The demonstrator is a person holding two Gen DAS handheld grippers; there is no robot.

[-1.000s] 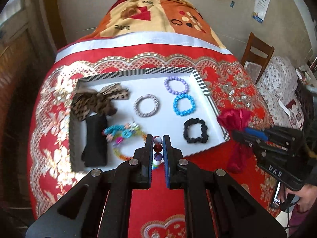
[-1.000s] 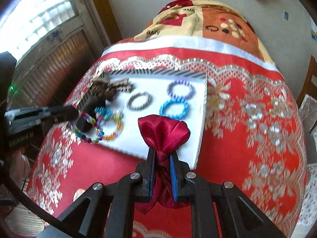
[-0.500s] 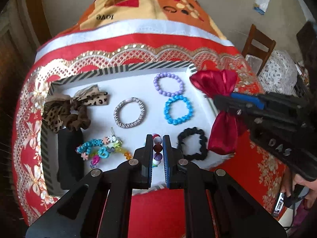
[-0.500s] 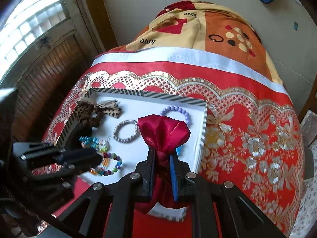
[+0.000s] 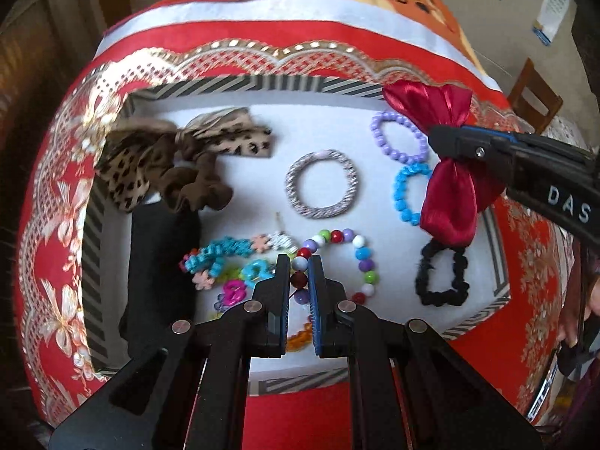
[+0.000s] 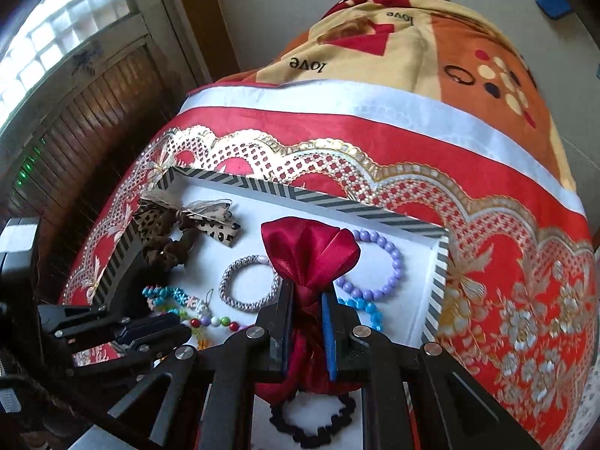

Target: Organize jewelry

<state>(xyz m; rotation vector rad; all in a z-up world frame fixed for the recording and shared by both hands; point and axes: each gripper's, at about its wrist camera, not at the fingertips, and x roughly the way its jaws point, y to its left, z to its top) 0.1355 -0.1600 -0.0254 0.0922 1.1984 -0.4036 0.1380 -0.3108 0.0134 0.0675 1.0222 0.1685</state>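
A white tray with a striped rim point(image 5: 285, 84) point(image 6: 337, 205) lies on the red patterned bedspread. My left gripper point(image 5: 299, 262) is shut on a multicoloured bead bracelet point(image 5: 362, 262) low over the tray's near middle. My right gripper point(image 6: 306, 292) point(image 5: 437, 138) is shut on the knot of a red satin bow point(image 6: 309, 247) point(image 5: 450, 202), held above the tray's right side. In the tray lie a purple bead bracelet point(image 5: 397, 138), a blue bead bracelet point(image 5: 403, 195), a silver woven bracelet point(image 5: 320, 183), a black scrunchie point(image 5: 442, 277), a leopard-print bow scrunchie point(image 5: 165, 157) and colourful charm bracelets point(image 5: 225, 266).
A black cloth item point(image 5: 157, 270) lies along the tray's left side. A wooden chair point(image 5: 536, 97) stands at the far right beyond the bed. A wooden shutter and window point(image 6: 75, 86) are to the left. A hand point(image 5: 581, 318) shows at the right edge.
The left gripper has sunk closer over the tray with the bead bracelet. The right gripper has carried the red bow leftwards from beside the tray to above its right side.
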